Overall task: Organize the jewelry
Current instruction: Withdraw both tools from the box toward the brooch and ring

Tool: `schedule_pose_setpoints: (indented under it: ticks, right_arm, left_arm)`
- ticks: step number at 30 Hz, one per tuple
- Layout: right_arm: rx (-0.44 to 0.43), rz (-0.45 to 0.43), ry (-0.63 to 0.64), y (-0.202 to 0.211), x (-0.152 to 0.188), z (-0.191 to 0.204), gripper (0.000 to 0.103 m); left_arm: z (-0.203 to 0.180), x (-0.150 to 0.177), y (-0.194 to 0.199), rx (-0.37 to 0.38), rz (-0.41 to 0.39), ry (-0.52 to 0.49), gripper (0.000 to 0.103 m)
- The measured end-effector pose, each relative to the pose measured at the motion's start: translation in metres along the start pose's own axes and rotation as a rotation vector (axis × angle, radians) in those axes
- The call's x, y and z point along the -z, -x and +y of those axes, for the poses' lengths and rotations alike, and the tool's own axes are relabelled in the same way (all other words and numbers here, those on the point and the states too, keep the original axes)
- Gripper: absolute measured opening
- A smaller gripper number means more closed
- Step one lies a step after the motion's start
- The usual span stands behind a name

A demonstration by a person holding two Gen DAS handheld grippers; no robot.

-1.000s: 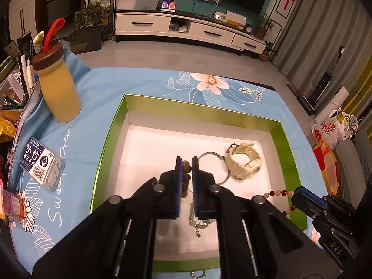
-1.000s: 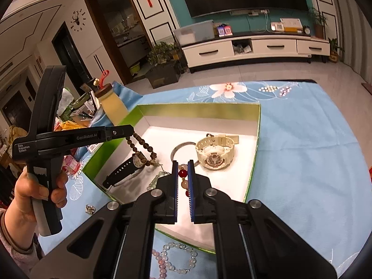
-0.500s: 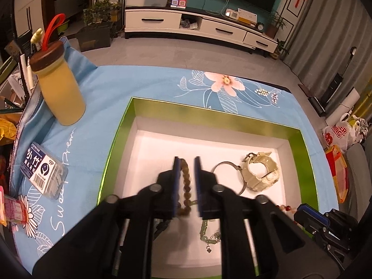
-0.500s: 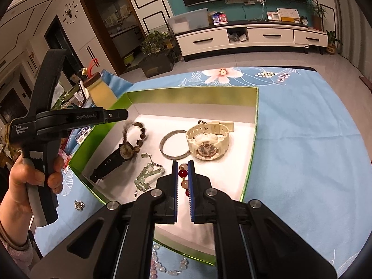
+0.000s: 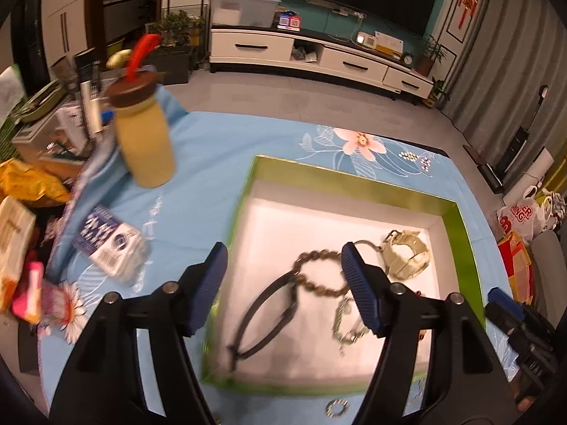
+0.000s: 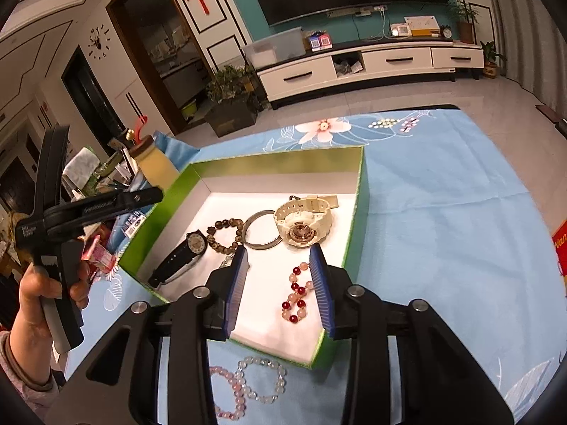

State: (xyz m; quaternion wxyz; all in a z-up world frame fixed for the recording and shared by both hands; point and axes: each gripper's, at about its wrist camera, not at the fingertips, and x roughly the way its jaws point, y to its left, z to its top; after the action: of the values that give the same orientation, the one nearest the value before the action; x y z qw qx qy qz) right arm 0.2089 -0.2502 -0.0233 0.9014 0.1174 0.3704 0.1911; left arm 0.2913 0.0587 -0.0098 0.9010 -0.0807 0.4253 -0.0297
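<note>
A green box [image 6: 356, 191] with a white floor holds the jewelry; it also shows in the left wrist view [image 5: 464, 226]. Inside lie a brown bead bracelet [image 6: 226, 233], a black watch [image 6: 184, 258], a metal bangle [image 6: 260, 235], a cream watch [image 6: 301, 219] and a red and pink bead bracelet [image 6: 296, 295]. My right gripper [image 6: 280, 290] is open above the red and pink bracelet. My left gripper [image 5: 283, 279] is open above the box's left side, over the brown bracelet [image 5: 319, 272] and black watch [image 5: 269, 315].
Pale pink bead bracelets [image 6: 248, 386] lie on the blue flowered cloth in front of the box. A small ring [image 5: 336, 407] lies on the cloth by the box's near edge. A yellow bottle [image 5: 145, 138] and a card pack [image 5: 110, 237] stand left of the box.
Both grippers have opened. The brown bracelet dropped from the left gripper into the box, and the red and pink bracelet dropped from the right gripper into the box. The left gripper shifted left.
</note>
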Motion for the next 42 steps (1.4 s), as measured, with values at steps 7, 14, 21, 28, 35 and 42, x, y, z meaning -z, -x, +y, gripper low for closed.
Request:
schedule_pose_setpoints:
  ticks: [7,14,21,28,35,42]
  right_arm:
    - [0.026,-0.027,-0.018,0.033,0.015,-0.006,0.042]
    - [0.042,-0.012,-0.045,0.049,0.039,-0.010,0.042]
    - [0.016,0.017,-0.035,0.059,0.065,-0.001,0.042]
    - [-0.063,0.082,0.043,0.048,0.094,0.026,0.042]
    - [-0.123,0.161,0.149,0.019,0.116,0.061,0.042]
    - [-0.147,0.194,0.266,-0.010,0.118,0.094,0.042]
  left_arm:
    - [0.041,0.028,0.039,-0.056,-0.024,0.044,0.074]
    - [0.076,0.077,0.059,-0.095,0.012,0.098,0.074]
    - [0.082,0.127,0.068,-0.105,0.051,0.105,0.074]
    - [0.073,0.164,0.070,-0.126,0.049,0.089,0.074]
    - [0.062,0.180,0.063,-0.132,0.051,0.071,0.074]
    - [0.060,0.179,0.052,-0.116,0.054,0.069,0.074]
